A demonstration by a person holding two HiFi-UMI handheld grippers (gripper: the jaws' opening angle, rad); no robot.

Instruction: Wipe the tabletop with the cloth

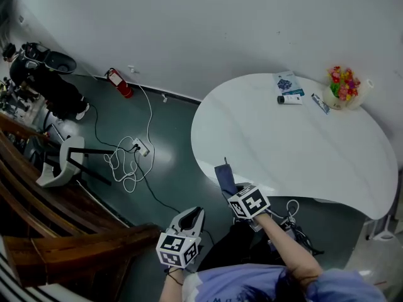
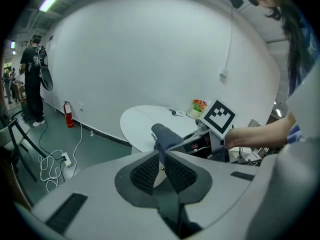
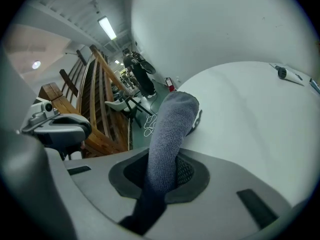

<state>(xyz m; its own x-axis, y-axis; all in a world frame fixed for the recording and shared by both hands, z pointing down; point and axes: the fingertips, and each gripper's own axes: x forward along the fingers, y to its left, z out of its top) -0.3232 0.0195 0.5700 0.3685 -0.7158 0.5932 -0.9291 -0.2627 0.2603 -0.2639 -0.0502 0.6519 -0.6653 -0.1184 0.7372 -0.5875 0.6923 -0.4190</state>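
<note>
Right gripper view shows the right gripper (image 3: 161,171) clamped on the grey-blue cloth (image 3: 170,129), which rises from between the pads. Its free end is at the near edge of the white tabletop (image 3: 250,119) — contact cannot be told. The left gripper (image 2: 161,156) is low, off the table, jaws pressed together on nothing. A flower pot (image 1: 343,88) stands at the far edge.

A soft, nubbly pile is shown by the grey-blue terry cloth (image 3: 170,124). The round white desk (image 1: 302,143) is seen as smooth and faintly glossy. The right claw (image 3: 162,159) is formed of matt grey plastic, its pads (image 3: 186,171) faced with a dark cross-hatched texture. The dark green floor (image 1: 170,150) is finished glossy.
</note>
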